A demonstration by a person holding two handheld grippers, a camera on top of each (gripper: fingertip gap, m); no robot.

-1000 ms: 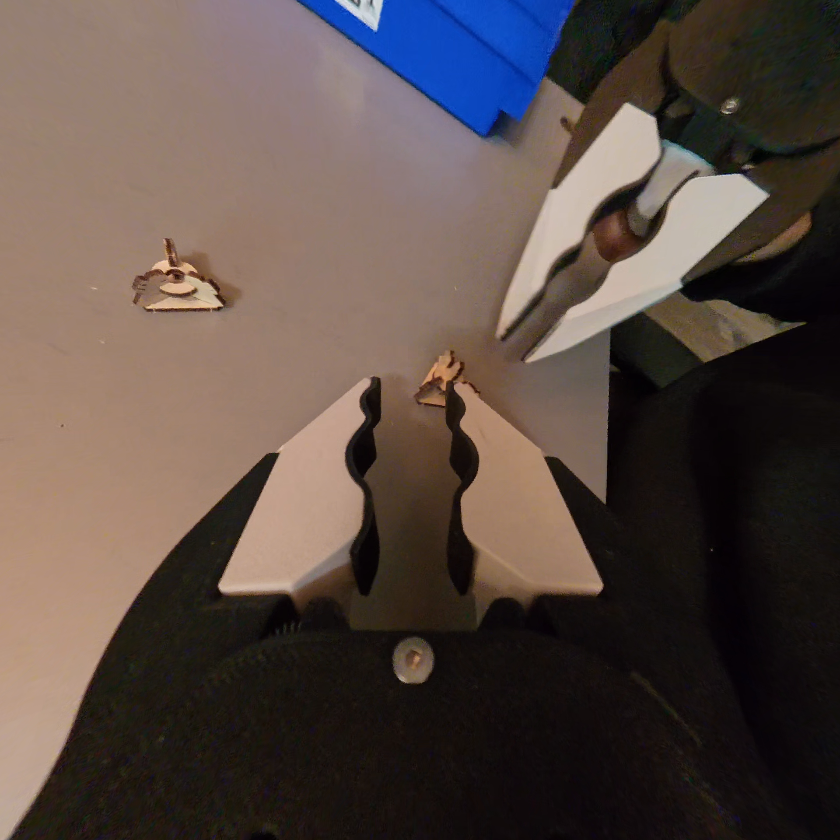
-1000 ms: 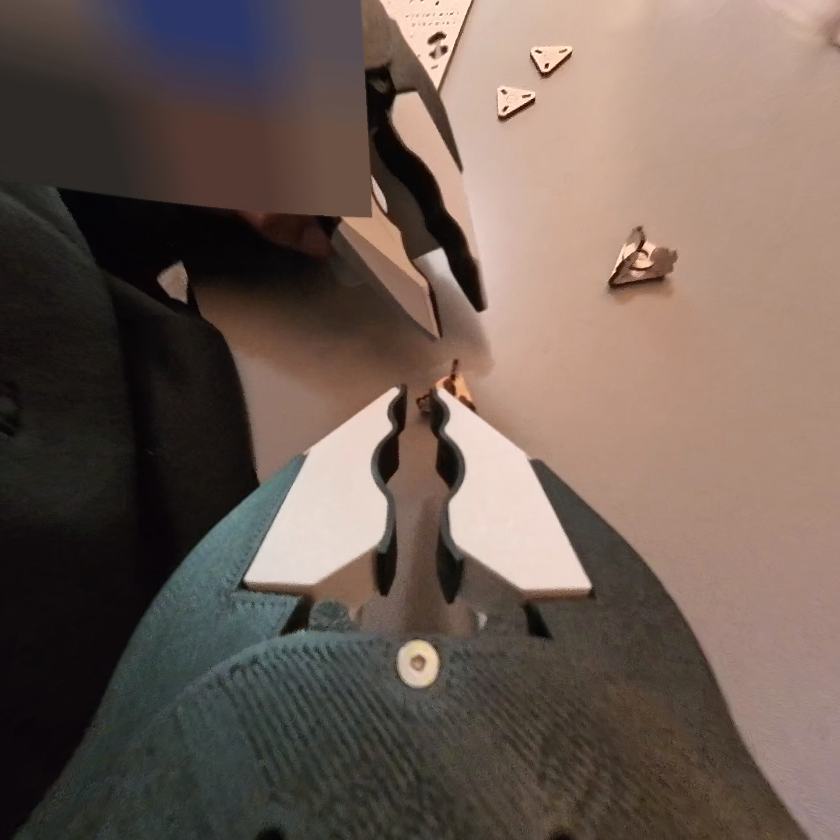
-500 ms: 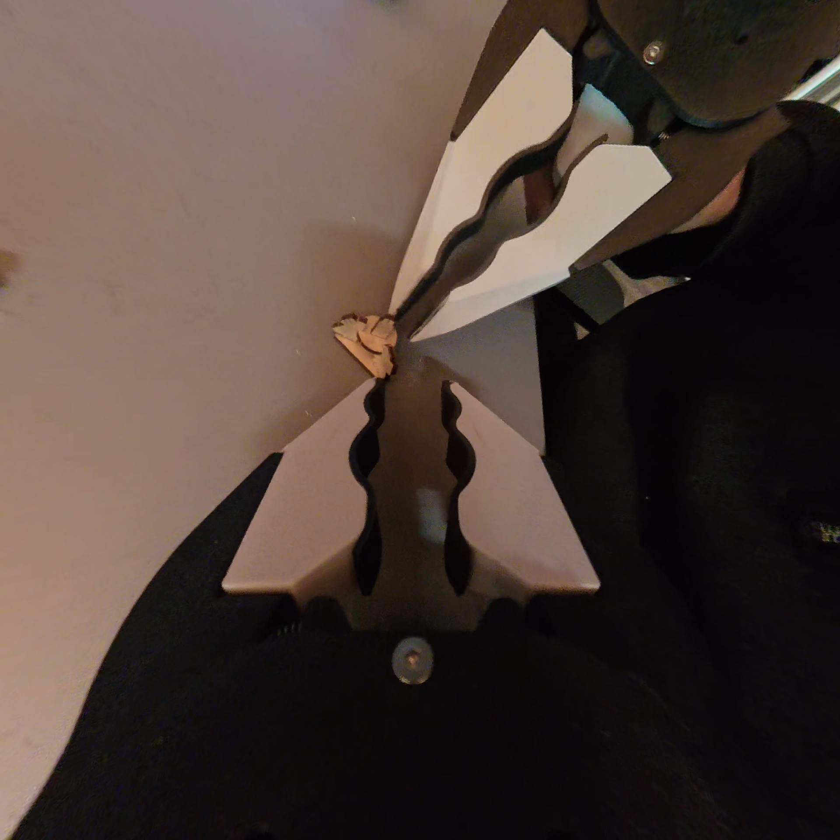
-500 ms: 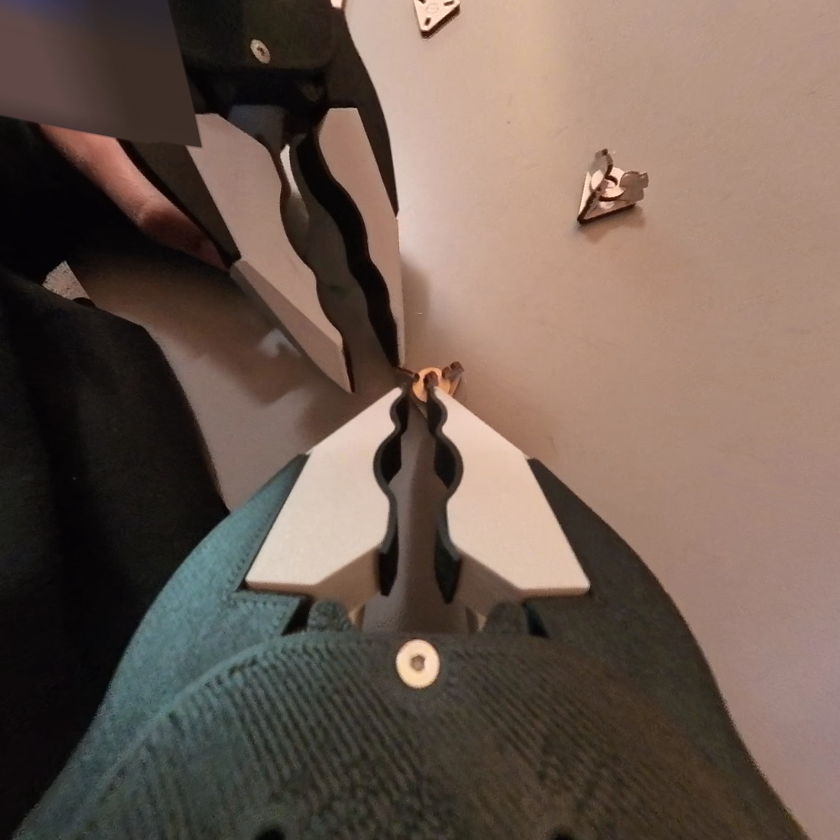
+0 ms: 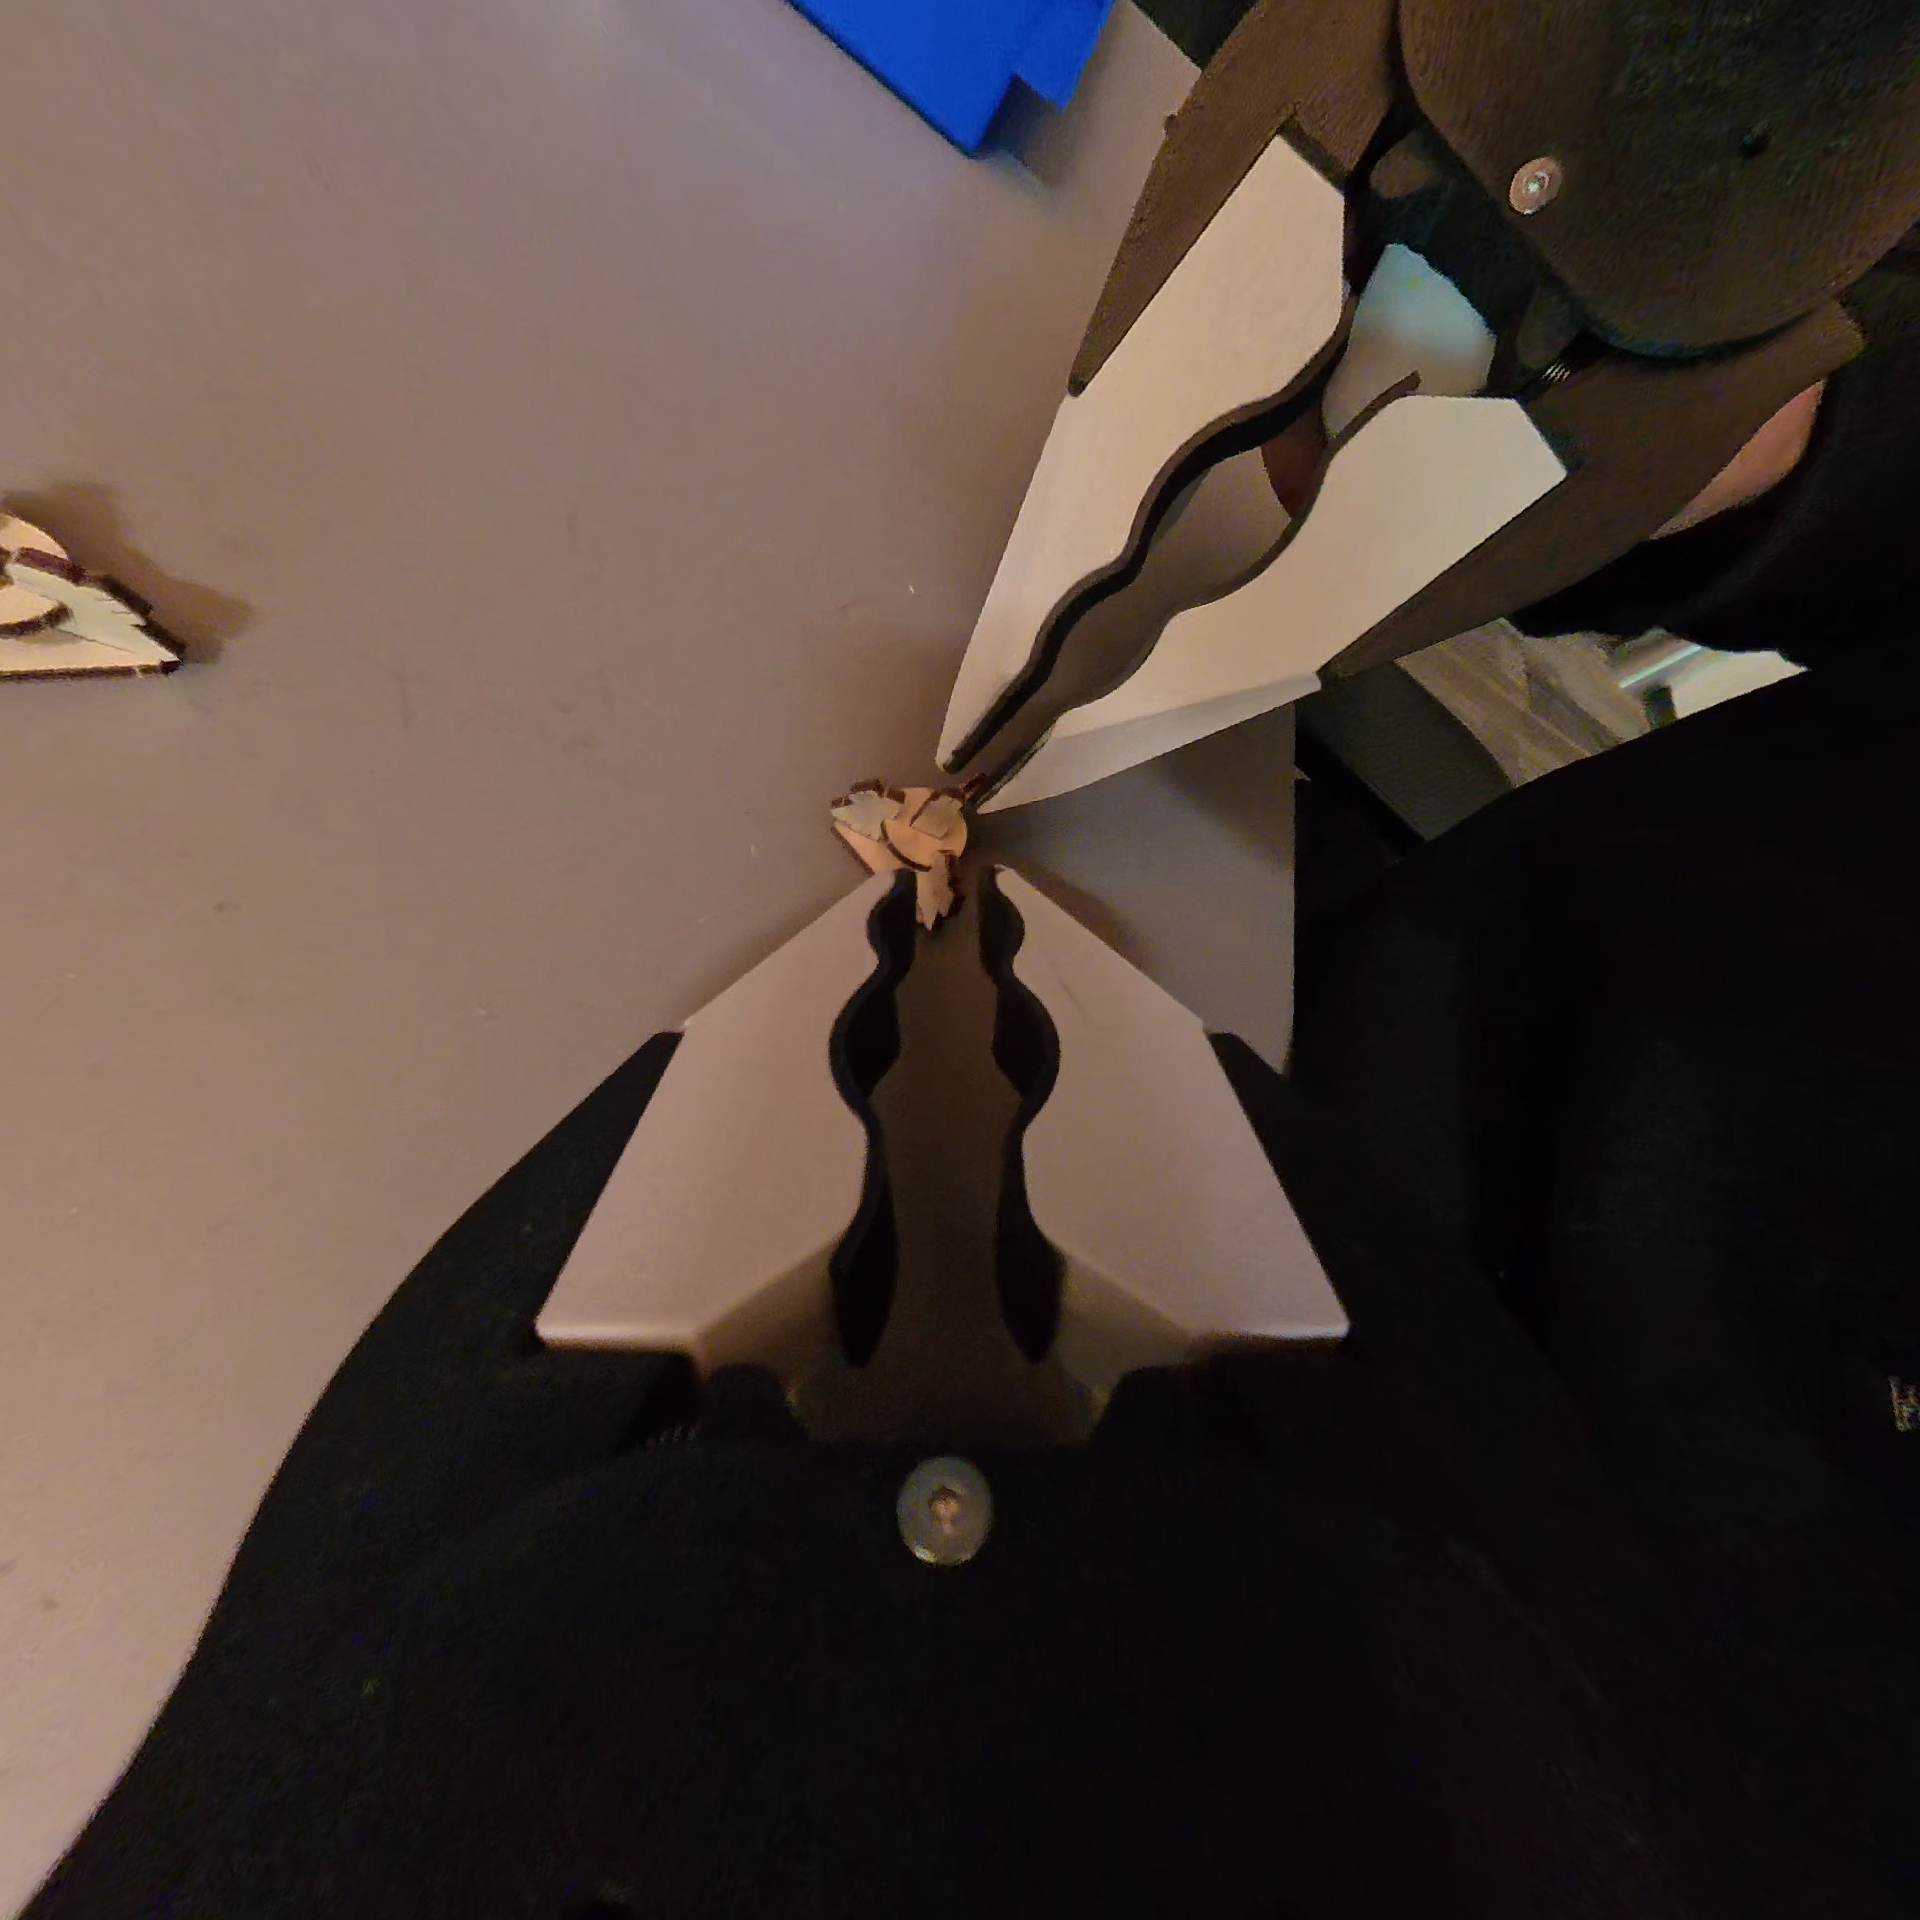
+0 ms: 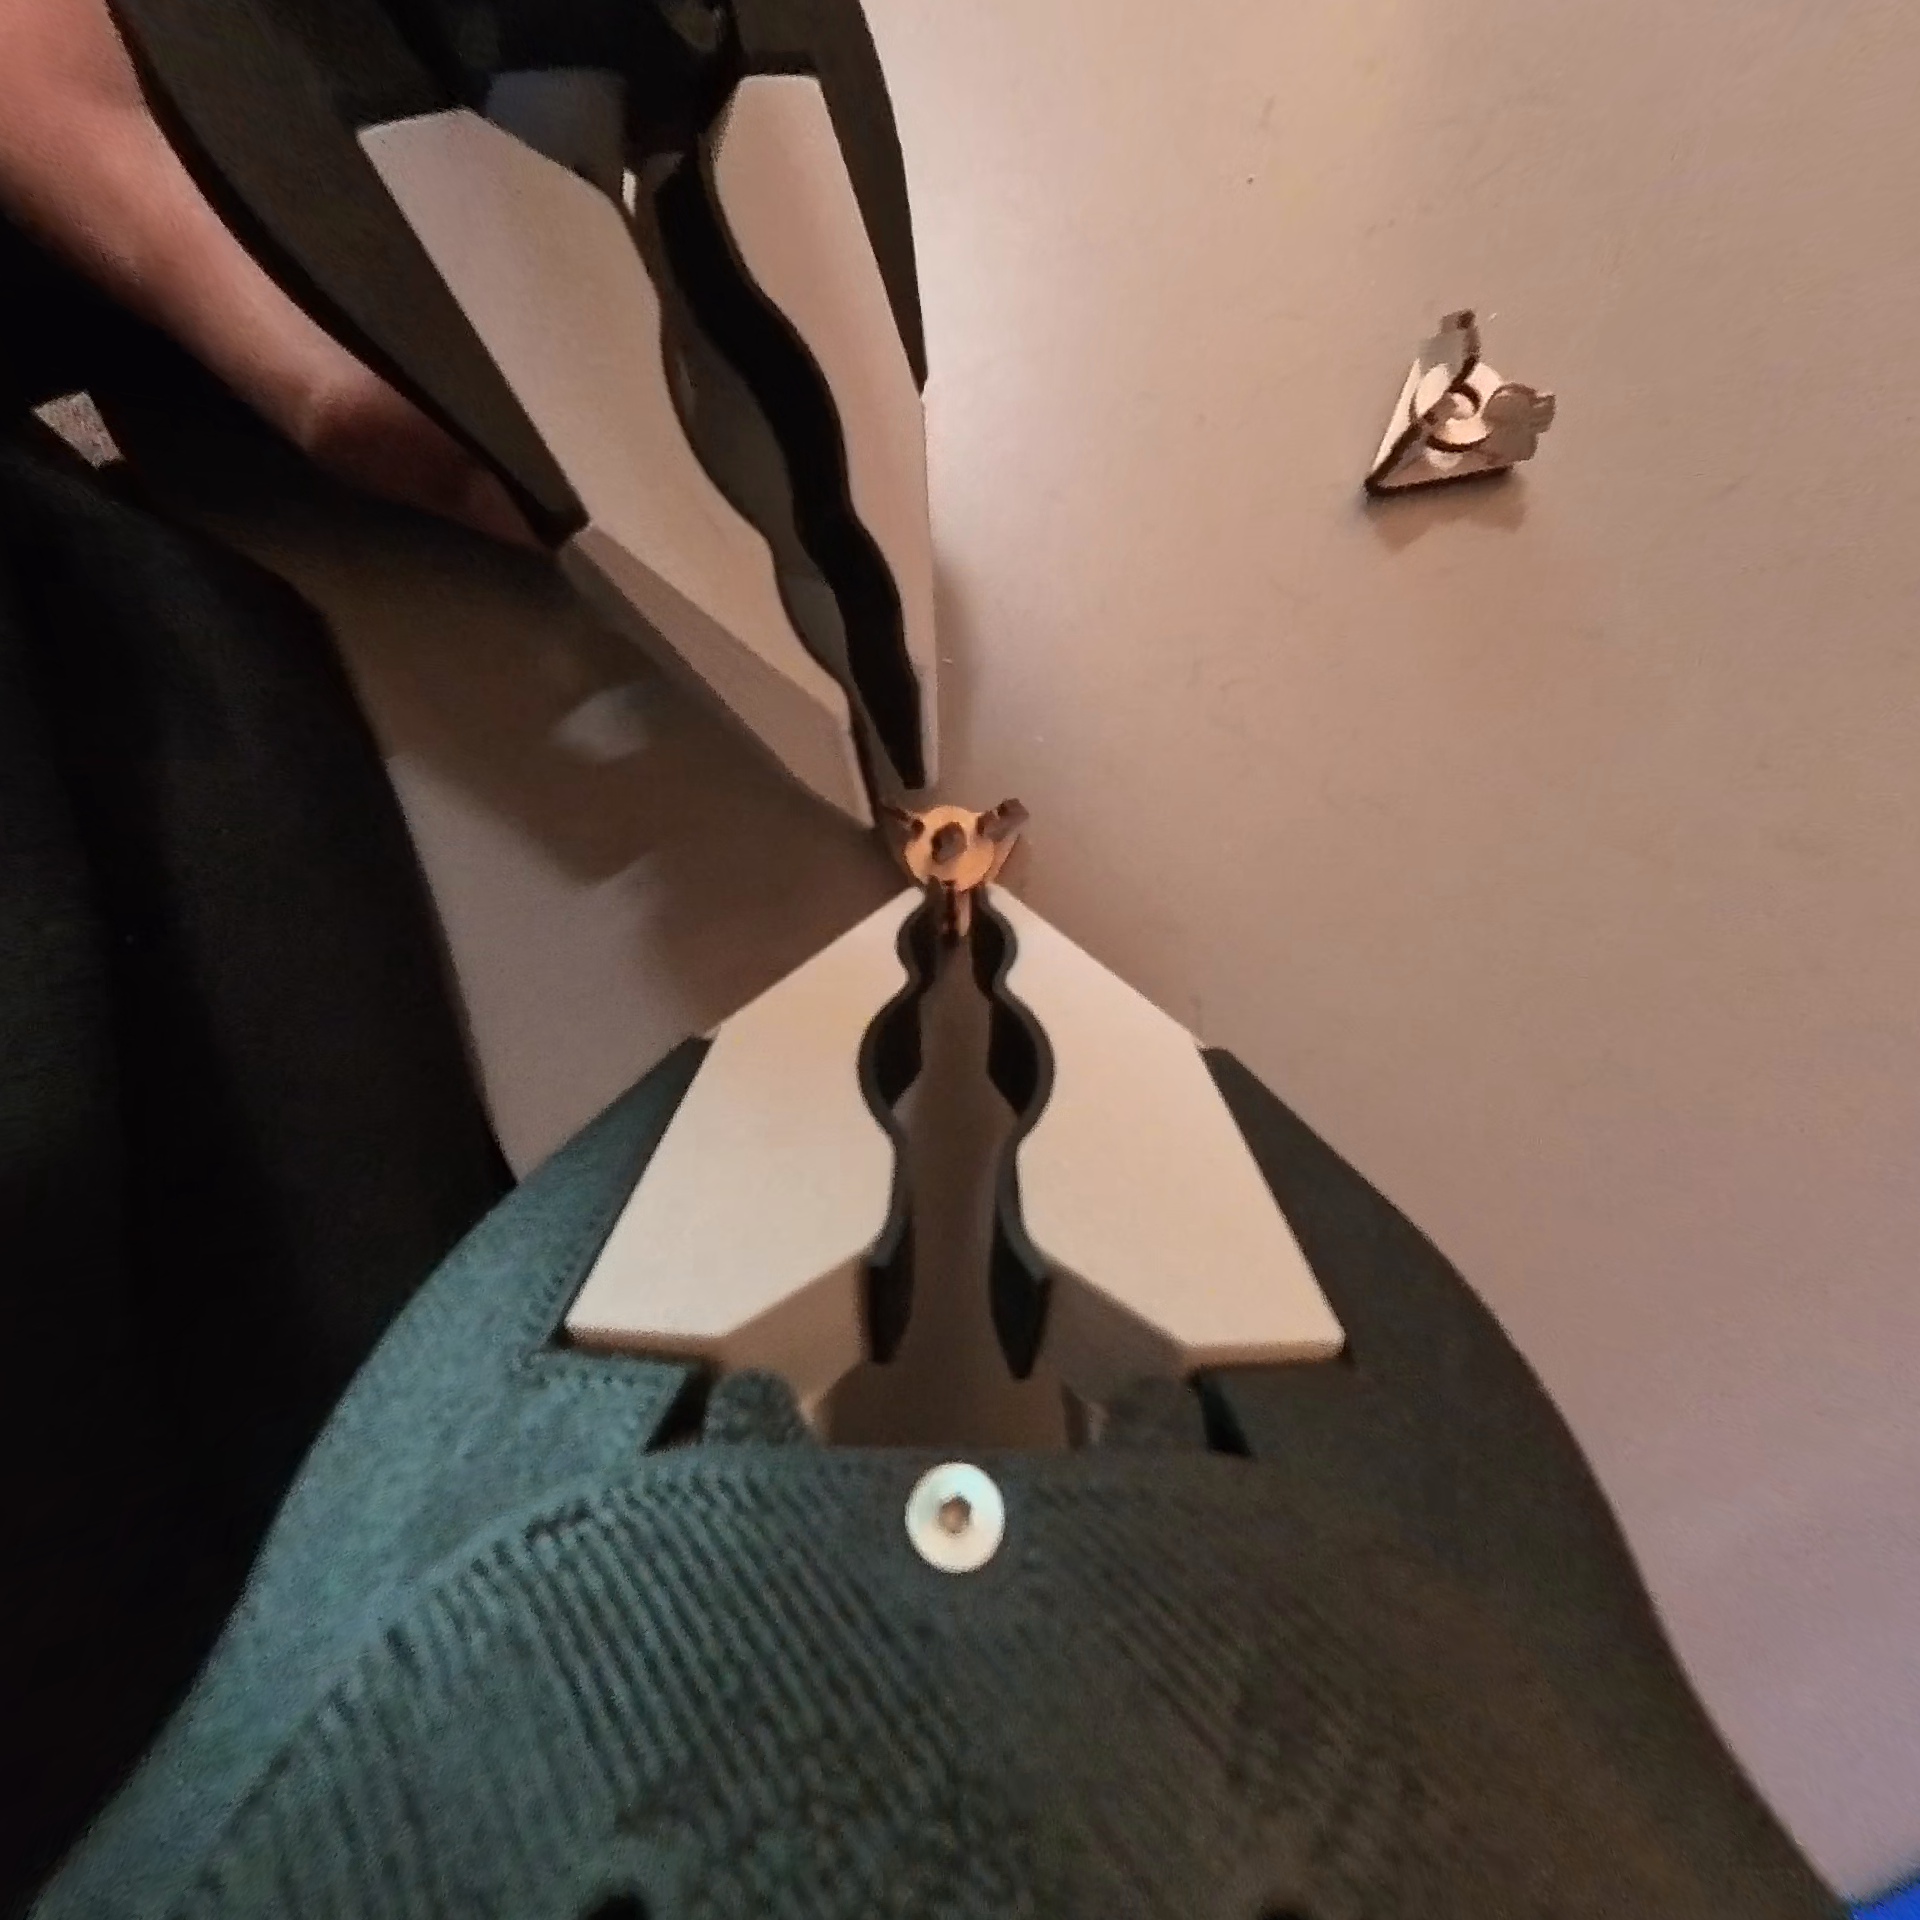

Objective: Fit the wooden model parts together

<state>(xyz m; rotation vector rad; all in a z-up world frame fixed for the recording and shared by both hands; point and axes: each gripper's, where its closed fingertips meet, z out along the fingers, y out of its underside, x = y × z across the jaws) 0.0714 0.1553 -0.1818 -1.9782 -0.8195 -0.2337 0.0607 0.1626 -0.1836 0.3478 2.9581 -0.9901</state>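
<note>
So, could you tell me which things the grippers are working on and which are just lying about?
At the grippers: small wooden assembly, one tab pinched by the right gripper, another between the fingers of the open left gripper.
Lying about: second wooden assembly, apart on the table; blue bin.

Nothing here can be read. The only thing that looks like writing is a small pale tag (image 5: 1908, 1419) on the dark clothing (image 5: 1621, 1195) at the right edge of the left wrist view, and its marks are too small and dim to make out.
</note>
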